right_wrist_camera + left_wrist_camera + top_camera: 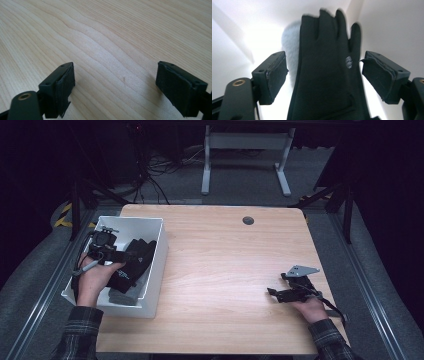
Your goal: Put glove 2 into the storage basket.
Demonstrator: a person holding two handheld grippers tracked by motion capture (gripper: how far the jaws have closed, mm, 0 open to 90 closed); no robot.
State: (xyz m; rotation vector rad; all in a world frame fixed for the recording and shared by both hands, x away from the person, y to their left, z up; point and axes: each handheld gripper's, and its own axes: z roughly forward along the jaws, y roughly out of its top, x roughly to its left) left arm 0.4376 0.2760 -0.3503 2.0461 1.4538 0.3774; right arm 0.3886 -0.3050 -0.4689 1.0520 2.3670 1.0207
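Left claw [324, 75] over black glove [324, 82], pads apart.
Glove lies in white bin [150, 307] at 9 o'clock on bench [225, 270], between the pads, neither pressing it; grey fabric [122, 297] beneath; right claw [115, 85] at 4 o'clock, spread wide over bare wood.

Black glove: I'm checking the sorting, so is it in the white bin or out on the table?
In the white bin: the black glove lies between its walls.
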